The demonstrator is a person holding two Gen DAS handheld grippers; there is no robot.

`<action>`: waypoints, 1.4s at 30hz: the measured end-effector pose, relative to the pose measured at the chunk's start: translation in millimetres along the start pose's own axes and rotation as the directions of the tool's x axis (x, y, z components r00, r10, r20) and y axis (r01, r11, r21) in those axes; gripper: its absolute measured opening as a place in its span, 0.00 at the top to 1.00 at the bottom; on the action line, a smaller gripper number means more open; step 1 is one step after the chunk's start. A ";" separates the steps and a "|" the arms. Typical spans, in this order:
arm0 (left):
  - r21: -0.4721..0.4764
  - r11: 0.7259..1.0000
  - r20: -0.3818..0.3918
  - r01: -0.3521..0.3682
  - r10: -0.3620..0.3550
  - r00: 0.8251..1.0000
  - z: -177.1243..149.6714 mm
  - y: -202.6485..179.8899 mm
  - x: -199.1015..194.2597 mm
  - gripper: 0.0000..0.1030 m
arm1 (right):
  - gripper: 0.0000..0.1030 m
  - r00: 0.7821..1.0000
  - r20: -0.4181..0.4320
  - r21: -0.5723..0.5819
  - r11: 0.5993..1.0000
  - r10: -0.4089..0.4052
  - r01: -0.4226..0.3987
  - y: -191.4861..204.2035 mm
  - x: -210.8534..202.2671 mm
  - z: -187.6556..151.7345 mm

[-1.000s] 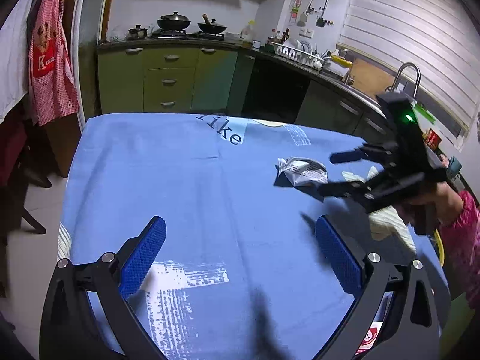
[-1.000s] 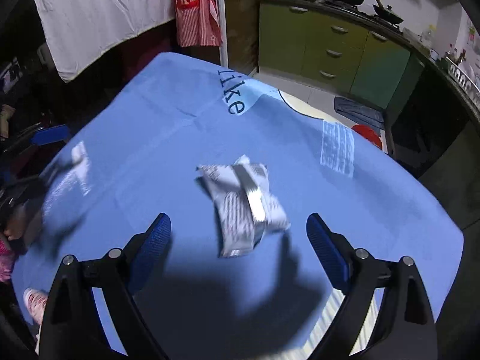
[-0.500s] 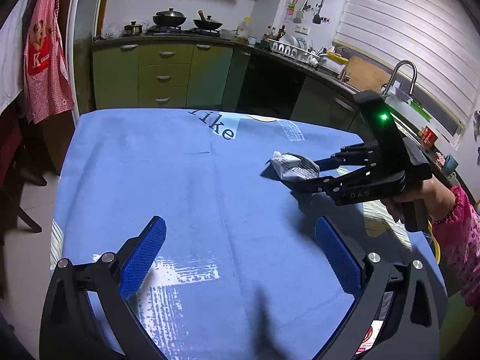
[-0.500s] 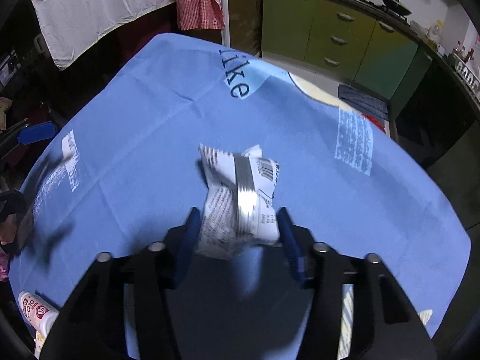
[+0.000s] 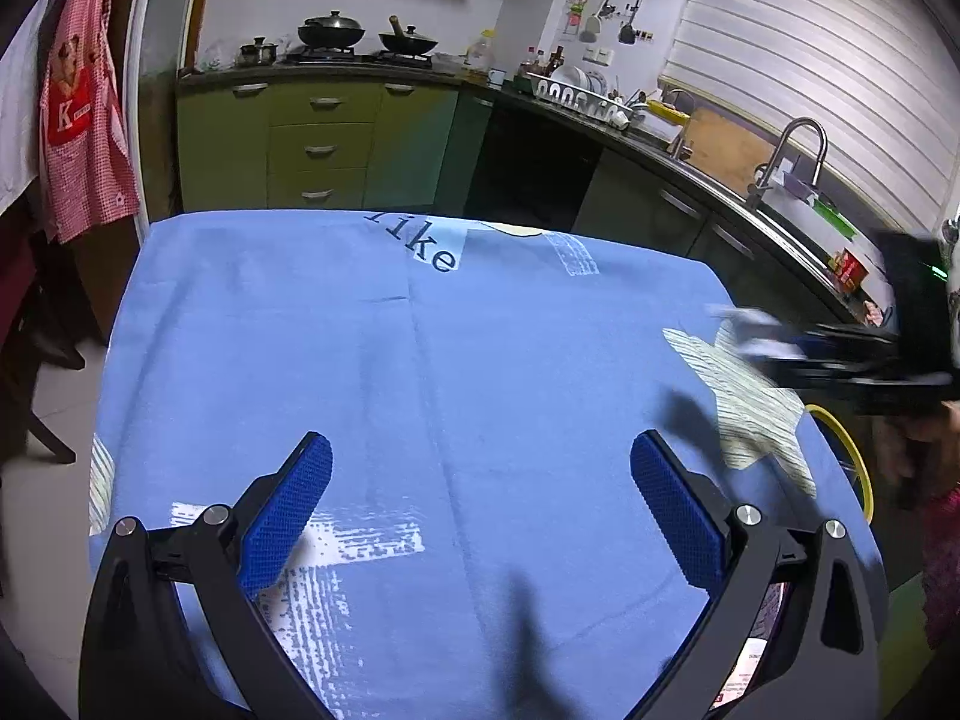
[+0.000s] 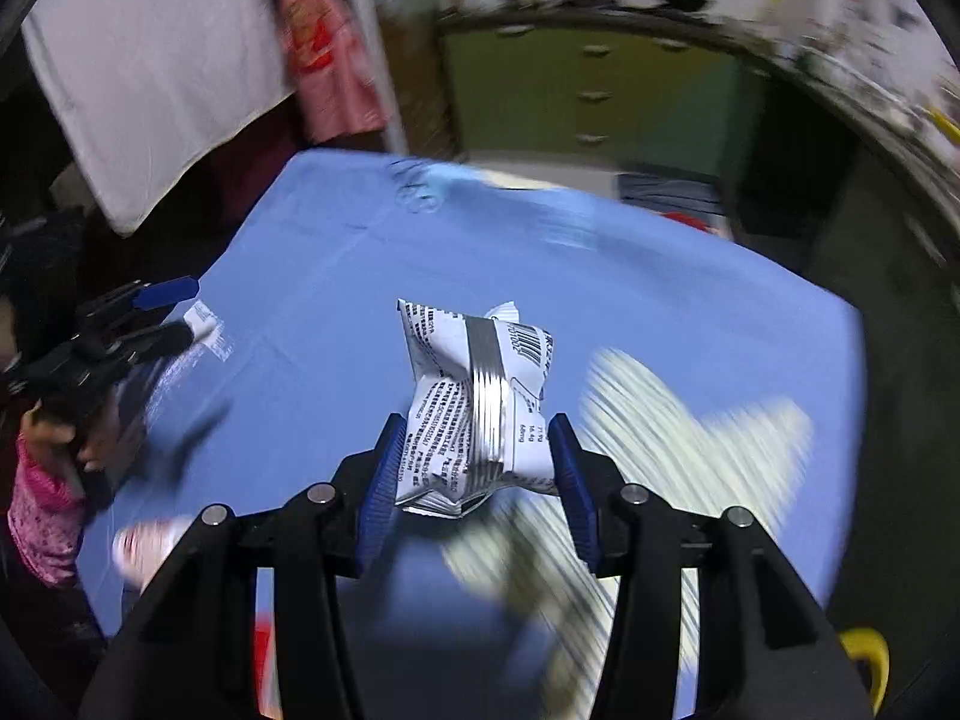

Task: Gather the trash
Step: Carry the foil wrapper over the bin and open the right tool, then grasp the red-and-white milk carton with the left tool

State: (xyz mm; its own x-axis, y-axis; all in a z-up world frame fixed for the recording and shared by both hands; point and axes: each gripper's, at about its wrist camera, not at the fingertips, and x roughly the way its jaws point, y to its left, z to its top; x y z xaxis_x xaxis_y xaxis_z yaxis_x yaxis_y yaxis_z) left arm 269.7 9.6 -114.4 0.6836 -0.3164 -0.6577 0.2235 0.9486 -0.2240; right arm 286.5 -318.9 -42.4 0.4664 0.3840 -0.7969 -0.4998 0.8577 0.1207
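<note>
My right gripper (image 6: 474, 468) is shut on a crumpled white and silver snack wrapper (image 6: 474, 396) with black print and a barcode, and holds it above the blue tablecloth (image 6: 360, 276). In the left wrist view the right gripper (image 5: 774, 354) is blurred at the table's right edge with the wrapper (image 5: 744, 324) in it. My left gripper (image 5: 480, 504) is open and empty over the near part of the tablecloth (image 5: 420, 360); it also shows at the left of the right wrist view (image 6: 156, 312).
A yellow-rimmed container (image 5: 840, 450) stands beside the table's right edge, its rim also in the right wrist view (image 6: 864, 654). A small printed packet (image 5: 744, 666) lies at the near right. Green kitchen cabinets (image 5: 324, 144) and a sink counter (image 5: 780, 204) lie beyond the table.
My right gripper closed on the wrapper, lifted it off the table and carried it to the table's right edge. My left gripper stayed open in about the same place.
</note>
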 end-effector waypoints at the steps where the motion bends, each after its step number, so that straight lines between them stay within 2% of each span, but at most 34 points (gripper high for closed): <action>1: 0.007 1.000 0.002 0.001 -0.001 1.000 -0.2 -1.9 -0.8 0.05 | 0.55 0.999 0.015 0.041 0.998 -0.041 0.040 -10.9 -23.1 -16.2; 5: 0.021 1.000 0.011 0.009 -0.010 1.000 -1.2 -6.3 -4.4 0.05 | 0.55 0.983 0.015 0.218 0.960 -0.184 0.176 -60.0 -92.1 -79.3; 8: 0.029 1.000 0.010 0.011 -0.011 1.000 -3.8 -8.7 -5.0 0.05 | 0.54 0.950 -0.048 0.351 0.886 -0.308 0.305 -103.7 -128.1 -132.1; 10: 0.033 0.999 0.005 0.010 -0.010 1.000 -4.8 -10.0 -4.1 0.05 | 0.54 0.928 -0.097 0.411 0.835 -0.359 0.366 -125.1 -138.1 -159.4; 14: 0.043 0.999 -0.003 0.009 -0.009 1.000 -7.3 -12.8 -2.4 0.05 | 0.54 0.891 -0.183 0.500 0.741 -0.415 0.448 -164.1 -142.9 -202.1; 19: 0.049 0.999 -0.009 0.011 -0.010 1.000 -6.9 -14.8 -0.6 0.05 | 0.53 0.879 -0.233 0.544 0.694 -0.415 0.472 -193.4 -131.8 -225.7; 22: 0.049 0.999 -0.008 0.016 -0.016 1.000 -5.5 -14.7 -1.1 0.05 | 0.41 0.865 -0.257 0.560 0.663 -0.431 0.496 -199.5 -126.6 -233.1; 26: 0.054 0.998 -0.013 0.031 -0.031 0.999 -5.6 -16.5 -1.1 0.05 | 0.40 0.878 -0.200 0.594 0.659 -0.434 0.461 -181.1 -138.7 -242.0; 30: 0.081 0.995 -0.025 0.059 -0.057 0.998 -6.8 -27.2 -2.3 0.05 | 0.39 0.876 -0.169 0.591 0.665 -0.451 0.456 -155.7 -152.7 -245.6; 33: 0.098 0.991 -0.042 0.089 -0.085 0.995 -5.3 -38.5 -7.4 0.05 | 0.34 0.888 -0.121 0.602 0.679 -0.444 0.421 -134.7 -162.9 -250.7; 37: 0.159 0.977 -0.085 0.140 -0.127 0.988 -6.2 -64.3 -20.5 0.05 | 0.34 0.901 -0.088 0.600 0.699 -0.426 0.389 -122.4 -164.3 -245.1; 40: 0.216 0.953 -0.172 0.210 -0.175 0.969 -13.2 -90.4 -28.6 0.05 | 0.33 0.906 -0.074 0.583 0.718 -0.418 0.379 -113.6 -163.2 -242.2; 42: 0.247 0.921 -0.254 0.301 -0.238 0.937 -20.6 -109.9 -33.6 0.05 | 0.32 0.910 -0.065 0.573 0.732 -0.409 0.370 -110.1 -161.1 -240.1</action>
State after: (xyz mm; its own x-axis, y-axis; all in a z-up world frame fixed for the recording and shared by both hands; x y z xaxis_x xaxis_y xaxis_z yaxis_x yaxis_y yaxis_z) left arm 207.8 -84.2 -82.5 0.4110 -0.5237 -0.7463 0.5831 0.7802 -0.2264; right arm 91.1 -557.2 -69.5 0.5814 -0.0235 -0.8133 0.2249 0.9653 0.1328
